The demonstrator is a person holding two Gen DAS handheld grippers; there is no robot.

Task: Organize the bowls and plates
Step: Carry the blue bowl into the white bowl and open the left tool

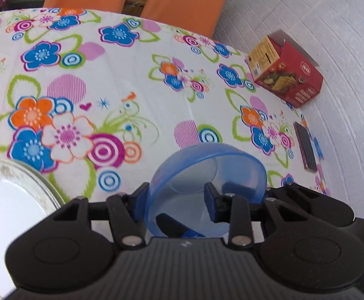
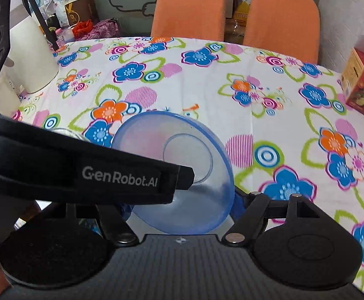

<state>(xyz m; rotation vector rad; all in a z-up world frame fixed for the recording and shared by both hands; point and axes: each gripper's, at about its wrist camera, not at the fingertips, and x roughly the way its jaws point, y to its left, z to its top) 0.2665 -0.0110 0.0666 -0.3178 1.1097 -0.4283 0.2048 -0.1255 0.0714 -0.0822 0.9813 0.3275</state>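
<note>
Clearly each gripper is carrying its own translucent blue bowl, lifted off the table and tipped on edge so that it hangs over the flowered tablecloth (image 1: pixel 136 80) rather than resting on it.

The left gripper (image 1: pixel 175 195) is pinching the rim of the left bowl (image 1: pixel 222 165): one finger is sitting outside the wall and the other is showing through the plastic inside, so the jaws are standing narrow, closed on that wall. Holding by the rim is leaving the bowl's mouth turned toward the camera, which I judge suits dropping it onto a stack. Near the table's left edge in this view, a white plate (image 1: pixel 4 207) is lying flat beside the gripper, probably the gathering spot, though that is a guess.

The right gripper (image 2: pixel 182 200) is doing much the same with the right bowl (image 2: pixel 176 155), whose rim is running down between the fingers; a black strap (image 2: pixel 121 177) is covering the left finger, so the bite cannot be seen fully, yet the bowl is hanging tilted above the cloth, which only a closed hold would allow.

A red carton (image 1: pixel 287 72) and a dark phone (image 1: pixel 307 147) are lying along the right edge, well apart from both bowls.
</note>
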